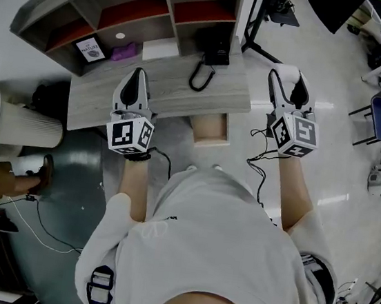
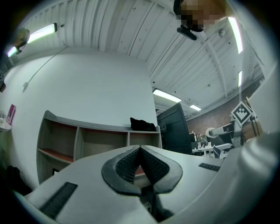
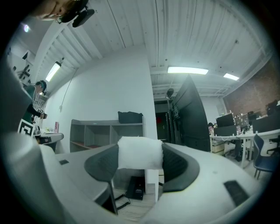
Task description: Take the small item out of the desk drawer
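Right gripper view showed the right gripper [image 3: 140, 161] with its jaws clamped on the small white item [image 3: 140, 151]. Left gripper view showed the left gripper [image 2: 140, 152] with its jaws shut together, empty. Only the head view showed the open drawer [image 1: 210, 131], left of and below the right jaws. Removal looked done; the next move probably called for setting the item on the worktop [image 1: 178, 90].

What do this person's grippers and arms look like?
The left gripper and right gripper have pale grey shells, dark ribbed pads on the jaws, each with a cube of black-and-white square markers and a trailing black cable. The person wears a white short-sleeved shirt.
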A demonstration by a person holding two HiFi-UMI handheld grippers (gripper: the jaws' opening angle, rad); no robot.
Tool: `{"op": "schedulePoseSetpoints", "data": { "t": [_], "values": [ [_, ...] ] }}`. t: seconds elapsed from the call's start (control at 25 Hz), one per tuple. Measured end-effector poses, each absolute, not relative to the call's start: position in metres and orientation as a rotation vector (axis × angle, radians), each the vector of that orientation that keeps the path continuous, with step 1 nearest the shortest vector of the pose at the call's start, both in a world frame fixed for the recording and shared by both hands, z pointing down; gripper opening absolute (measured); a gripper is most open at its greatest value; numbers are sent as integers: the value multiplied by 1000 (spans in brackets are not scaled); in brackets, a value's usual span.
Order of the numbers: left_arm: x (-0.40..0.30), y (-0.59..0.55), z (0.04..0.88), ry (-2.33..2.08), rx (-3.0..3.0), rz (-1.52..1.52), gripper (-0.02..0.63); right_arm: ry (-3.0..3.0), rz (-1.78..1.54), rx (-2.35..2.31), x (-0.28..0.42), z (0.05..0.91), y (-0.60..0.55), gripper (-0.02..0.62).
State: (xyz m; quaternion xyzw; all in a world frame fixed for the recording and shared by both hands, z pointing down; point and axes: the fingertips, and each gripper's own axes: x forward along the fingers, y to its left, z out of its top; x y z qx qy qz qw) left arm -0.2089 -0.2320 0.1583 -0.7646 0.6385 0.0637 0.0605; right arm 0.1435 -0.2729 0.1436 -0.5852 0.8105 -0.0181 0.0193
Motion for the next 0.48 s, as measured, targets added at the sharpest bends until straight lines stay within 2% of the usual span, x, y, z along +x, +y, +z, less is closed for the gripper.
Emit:
{"op": "schedulePoseSetpoints", "data": {
  "t": [0.48],
  "values": [
    [-211, -233, 160, 1926, -2326, 195, -2, 2508, -67, -1840, 143, 146, -274, 281]
  ]
}}
